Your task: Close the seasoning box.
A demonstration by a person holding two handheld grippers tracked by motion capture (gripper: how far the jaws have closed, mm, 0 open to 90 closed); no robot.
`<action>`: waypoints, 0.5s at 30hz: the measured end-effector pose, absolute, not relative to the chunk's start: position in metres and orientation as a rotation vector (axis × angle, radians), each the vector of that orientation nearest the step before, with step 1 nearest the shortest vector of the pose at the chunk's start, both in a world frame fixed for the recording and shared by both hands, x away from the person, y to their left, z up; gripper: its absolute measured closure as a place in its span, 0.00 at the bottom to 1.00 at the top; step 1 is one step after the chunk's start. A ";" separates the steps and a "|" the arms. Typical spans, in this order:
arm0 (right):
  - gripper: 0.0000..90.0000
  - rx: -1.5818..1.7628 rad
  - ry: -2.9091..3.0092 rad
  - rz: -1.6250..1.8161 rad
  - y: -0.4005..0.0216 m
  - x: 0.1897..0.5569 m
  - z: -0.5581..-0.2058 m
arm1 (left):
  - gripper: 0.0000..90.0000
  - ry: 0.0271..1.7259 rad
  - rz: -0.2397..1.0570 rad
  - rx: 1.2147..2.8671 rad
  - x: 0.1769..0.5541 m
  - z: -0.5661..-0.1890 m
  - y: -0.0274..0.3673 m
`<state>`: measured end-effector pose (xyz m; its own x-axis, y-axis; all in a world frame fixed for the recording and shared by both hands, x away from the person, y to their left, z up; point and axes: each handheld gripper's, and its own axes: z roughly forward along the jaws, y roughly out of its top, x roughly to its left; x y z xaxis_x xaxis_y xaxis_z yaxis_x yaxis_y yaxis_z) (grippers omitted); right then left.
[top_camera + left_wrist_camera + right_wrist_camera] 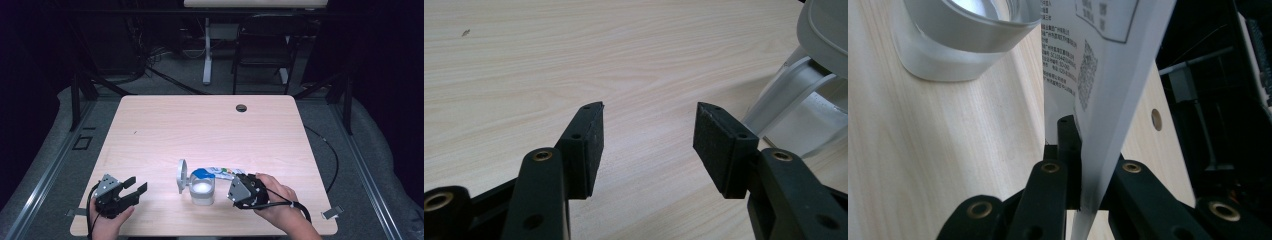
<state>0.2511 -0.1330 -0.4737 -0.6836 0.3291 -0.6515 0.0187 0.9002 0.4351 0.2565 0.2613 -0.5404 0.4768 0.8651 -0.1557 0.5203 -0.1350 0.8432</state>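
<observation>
A clear round jar (202,191) with white contents stands near the table's front edge, its hinged lid (182,175) flipped up on the left. A white pouch (215,173) with blue and green print leans over the jar's rim. My right gripper (235,181) is shut on the pouch's end, just right of the jar. In the right gripper view the printed pouch (1098,60) is pinched between the jaws of the right gripper (1085,165), with the jar (968,40) beyond. My left gripper (137,183) rests open at the front left, nothing between its jaws (649,130); the jar's lid (824,30) is at its right.
The light wooden table (200,125) has a cable hole (241,108) near its far edge. A dark chair (265,45) and a white table leg (207,55) stand beyond it. Metal frame rails run along both sides.
</observation>
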 end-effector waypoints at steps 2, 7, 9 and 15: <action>0.97 0.278 2.287 0.552 -0.135 0.252 -0.475 | 0.52 1.173 0.465 1.801 0.256 -0.540 0.262; 0.97 0.351 2.303 0.637 -0.139 0.253 -0.477 | 0.52 1.174 0.467 1.803 0.256 -0.540 0.261; 0.97 0.392 2.304 0.696 -0.140 0.254 -0.480 | 0.52 1.173 0.470 1.797 0.256 -0.540 0.261; 0.97 0.499 2.294 0.784 -0.146 0.258 -0.487 | 0.52 1.175 0.465 1.804 0.256 -0.540 0.262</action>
<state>0.2580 -0.1461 -0.4874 -0.7131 0.5296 -0.4594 0.1378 0.7483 0.6489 0.2562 0.2624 -0.5396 0.4765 0.8653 -0.1556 0.5245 -0.1377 0.8402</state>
